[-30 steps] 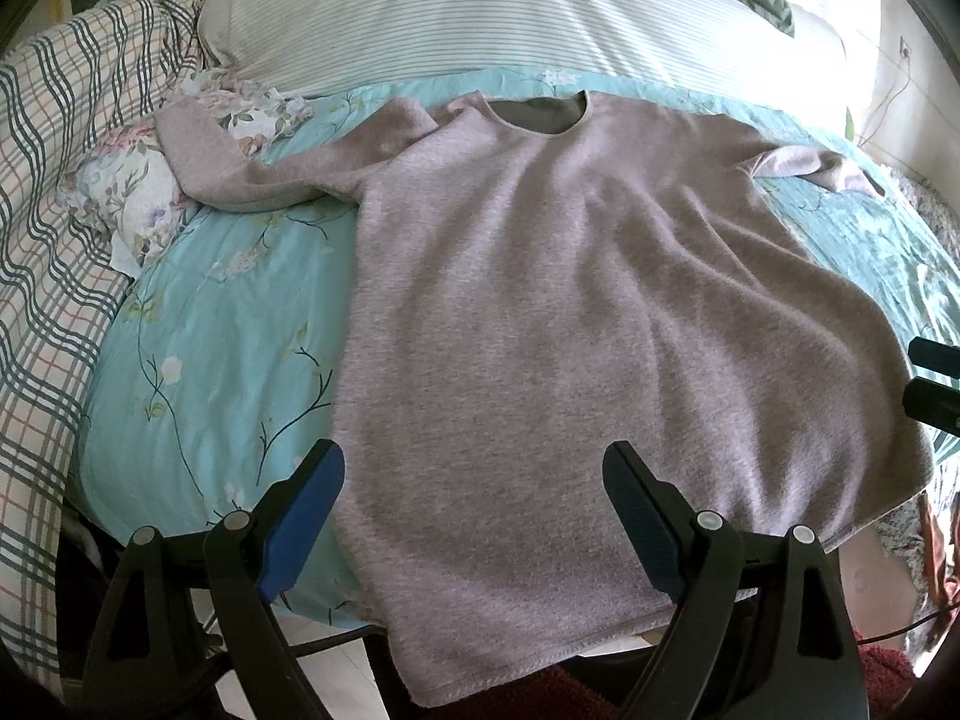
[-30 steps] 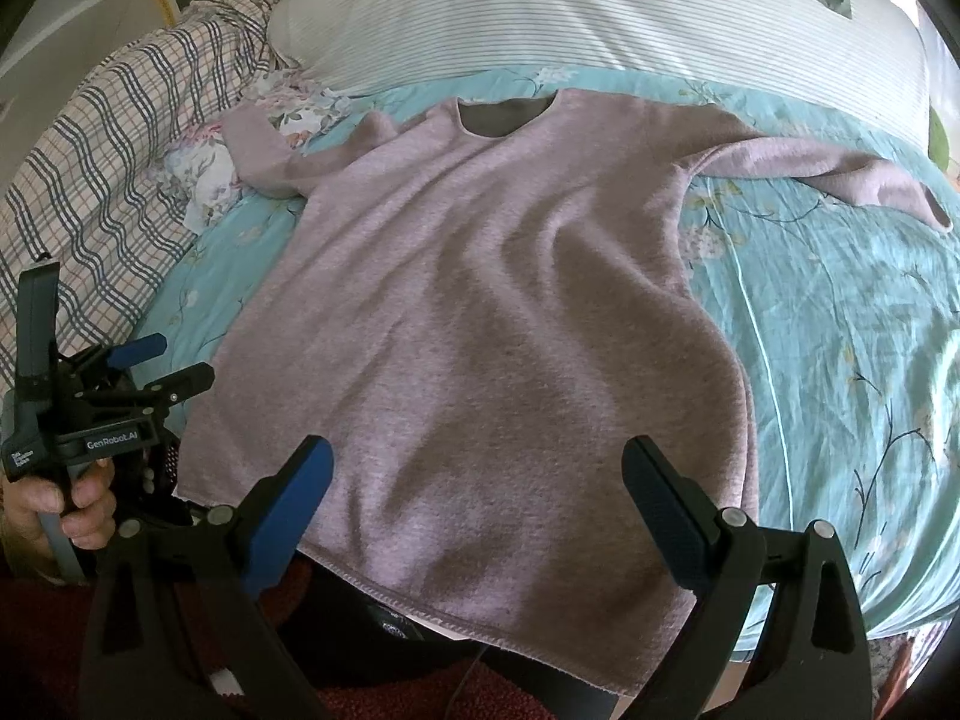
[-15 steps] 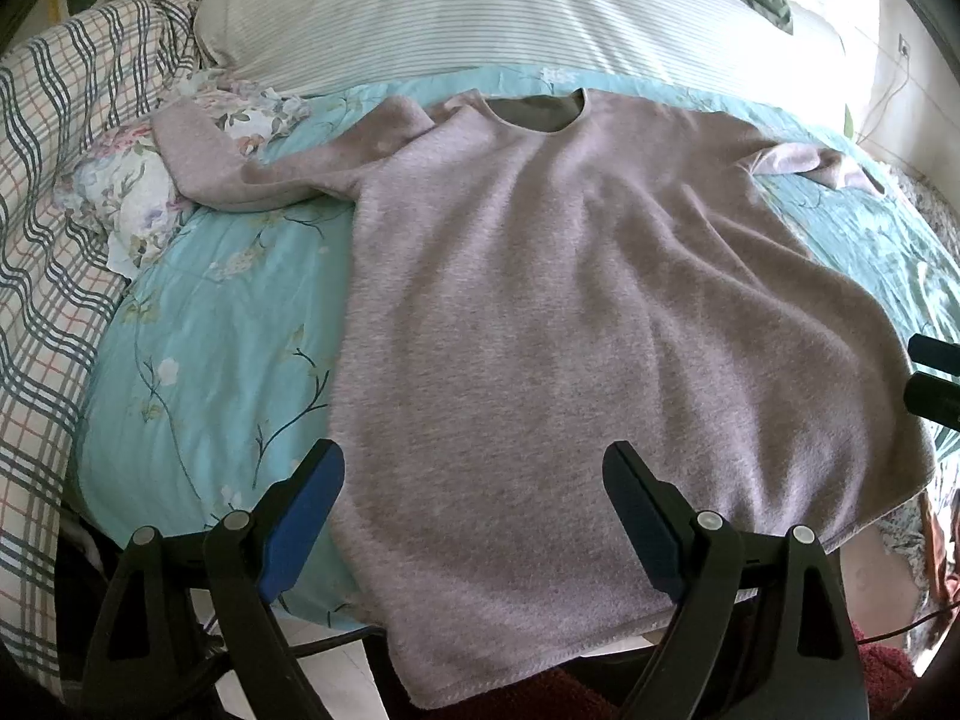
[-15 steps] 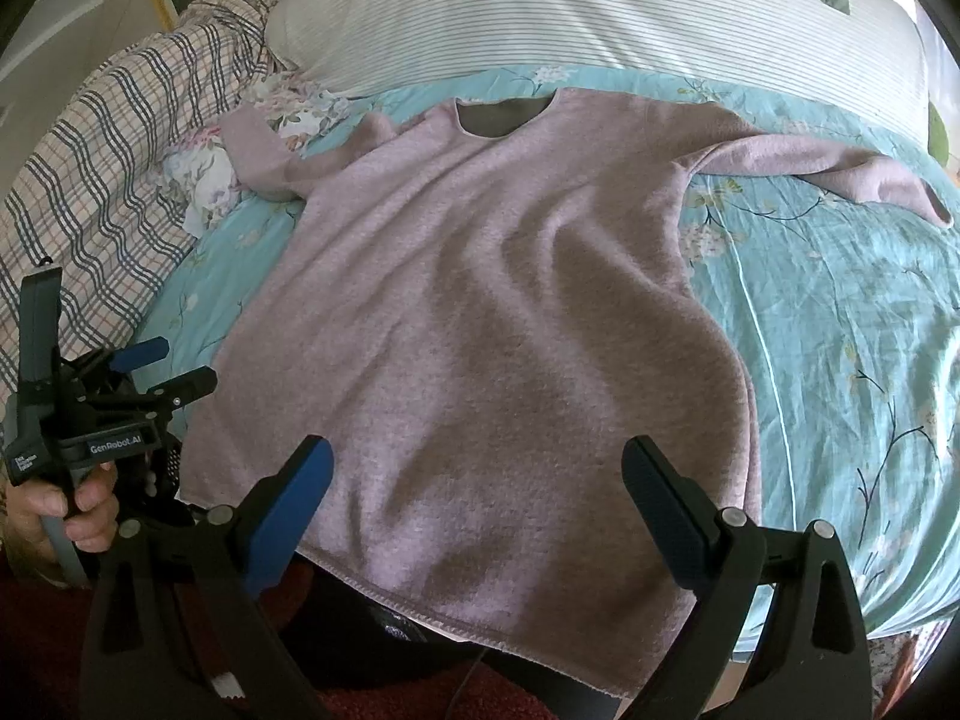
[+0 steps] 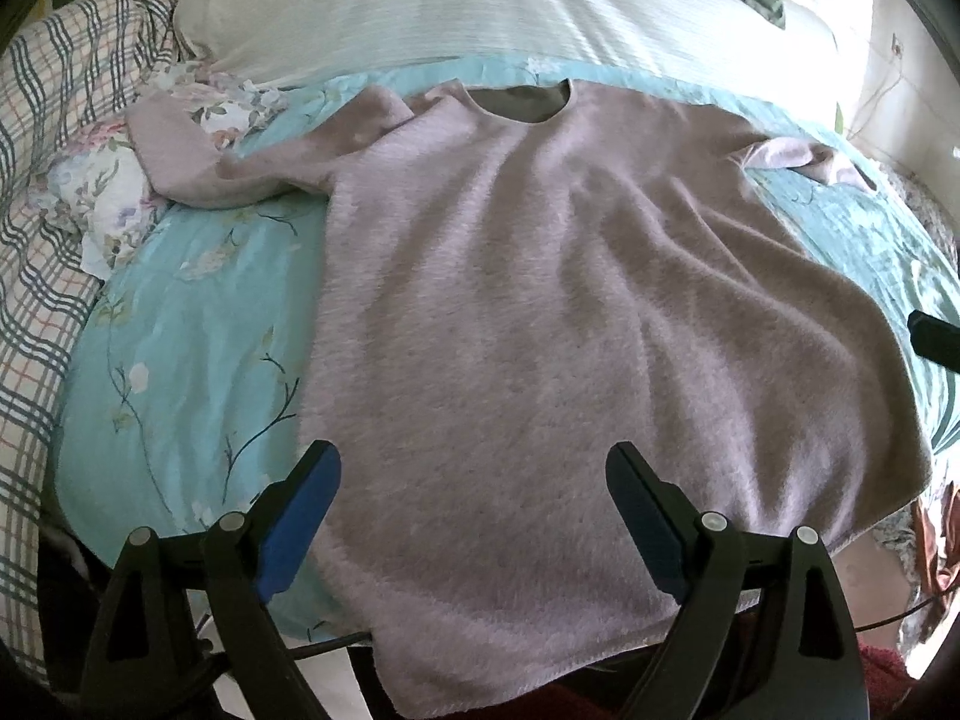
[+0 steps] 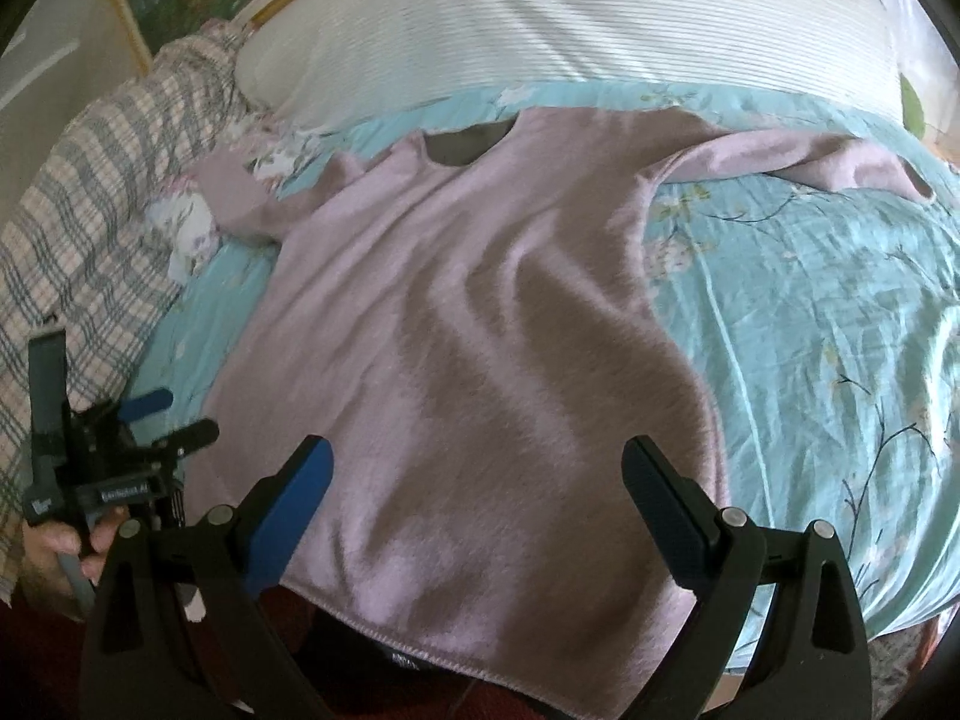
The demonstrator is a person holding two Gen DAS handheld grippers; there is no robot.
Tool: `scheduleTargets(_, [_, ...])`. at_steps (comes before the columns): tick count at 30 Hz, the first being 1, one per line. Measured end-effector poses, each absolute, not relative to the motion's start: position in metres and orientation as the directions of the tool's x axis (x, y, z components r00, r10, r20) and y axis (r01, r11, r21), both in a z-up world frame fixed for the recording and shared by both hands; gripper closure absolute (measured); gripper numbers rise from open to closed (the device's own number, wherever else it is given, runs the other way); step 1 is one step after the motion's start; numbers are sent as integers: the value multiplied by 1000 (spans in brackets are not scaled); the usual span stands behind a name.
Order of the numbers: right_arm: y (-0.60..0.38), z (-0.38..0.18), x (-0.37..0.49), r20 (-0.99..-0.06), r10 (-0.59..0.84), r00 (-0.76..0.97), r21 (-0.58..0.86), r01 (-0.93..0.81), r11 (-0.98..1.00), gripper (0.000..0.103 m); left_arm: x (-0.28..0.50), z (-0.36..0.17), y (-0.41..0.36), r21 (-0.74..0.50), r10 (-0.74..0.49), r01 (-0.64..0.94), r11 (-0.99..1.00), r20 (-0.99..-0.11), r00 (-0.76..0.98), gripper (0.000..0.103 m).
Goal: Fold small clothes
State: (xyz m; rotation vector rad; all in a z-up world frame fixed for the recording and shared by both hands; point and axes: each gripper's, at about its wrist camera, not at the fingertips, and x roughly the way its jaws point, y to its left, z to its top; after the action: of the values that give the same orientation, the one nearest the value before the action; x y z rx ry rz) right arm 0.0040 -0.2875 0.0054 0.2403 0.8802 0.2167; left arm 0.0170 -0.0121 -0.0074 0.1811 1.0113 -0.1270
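Observation:
A pale pink fuzzy long-sleeved sweater [image 5: 540,312] lies flat, front up, on the bed, neck hole at the far end, both sleeves spread out sideways. Its hem hangs over the near bed edge. It also shows in the right wrist view [image 6: 480,360]. My left gripper [image 5: 474,480] is open and empty above the hem, left of centre. My right gripper [image 6: 477,474] is open and empty above the hem, right of centre. The left gripper also appears in the right wrist view [image 6: 168,414], held in a hand at the sweater's near left corner.
The bed has a turquoise floral cover [image 5: 180,348]. A white striped pillow [image 5: 480,6] lies at the far end. A plaid blanket [image 5: 42,192] and a floral cloth [image 5: 108,192] lie at the left. A dark red floor shows below the bed edge.
Both grippers have edged slightly forward over the hem; the right wrist view has tilted up a little. The sweater has not moved. Both grippers stay open.

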Motion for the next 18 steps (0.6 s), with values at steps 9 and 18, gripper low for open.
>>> scheduleTargets(9, [-323, 1, 29, -709, 294, 641, 361, -29, 932, 6, 37, -16, -19, 67, -41, 193, 979, -861, 506, 12])
scheduleTargets(18, [-443, 17, 84, -650, 196, 734, 490, 208, 847, 6, 58, -23, -29, 75, -35, 207, 975, -876, 481, 12])
